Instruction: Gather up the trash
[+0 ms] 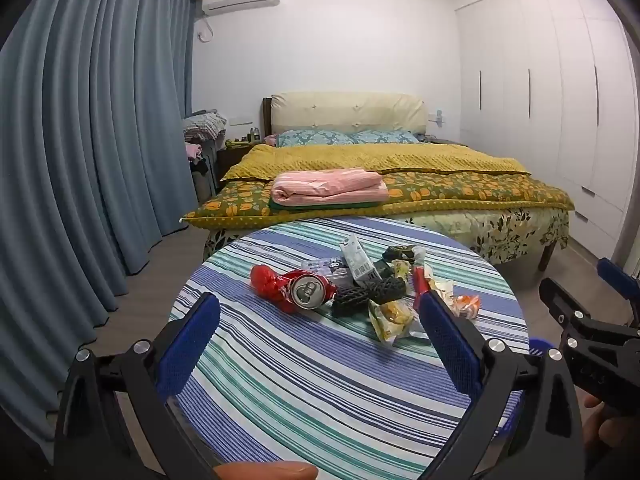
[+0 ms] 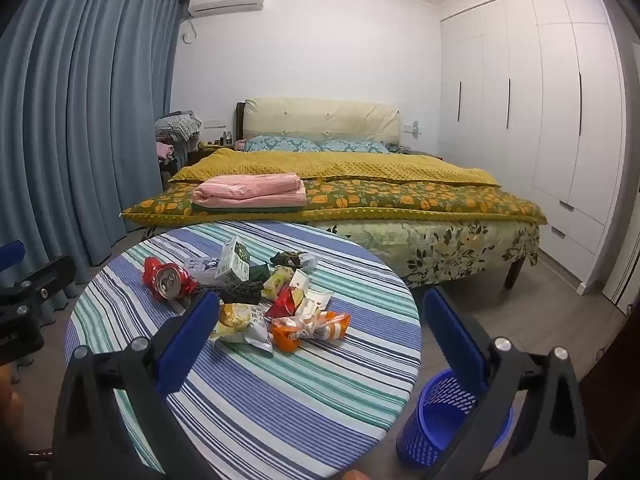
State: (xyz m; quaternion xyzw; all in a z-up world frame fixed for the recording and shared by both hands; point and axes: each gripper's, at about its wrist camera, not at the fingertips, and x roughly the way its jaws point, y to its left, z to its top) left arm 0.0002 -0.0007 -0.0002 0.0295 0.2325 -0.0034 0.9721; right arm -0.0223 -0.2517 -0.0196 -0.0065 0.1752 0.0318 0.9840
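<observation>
A pile of trash lies on the round striped table [image 1: 320,380]: a crushed red can [image 1: 306,290], a small white-green carton [image 1: 358,258], black mesh pieces [image 1: 370,294], a yellow snack wrapper [image 1: 390,320] and an orange wrapper [image 2: 310,328]. The can [image 2: 170,278] and carton [image 2: 236,260] also show in the right wrist view. My left gripper [image 1: 318,338] is open and empty, held above the table's near side, short of the pile. My right gripper [image 2: 320,334] is open and empty, near the table's right edge. A blue perforated bin [image 2: 440,416] stands on the floor right of the table.
A bed [image 1: 380,184] with yellow covers and a folded pink blanket [image 1: 328,186] stands behind the table. Blue curtains [image 1: 80,140] hang on the left. White wardrobes [image 2: 540,120] line the right wall. Grey floor [image 2: 520,312] lies between table, bed and wardrobes.
</observation>
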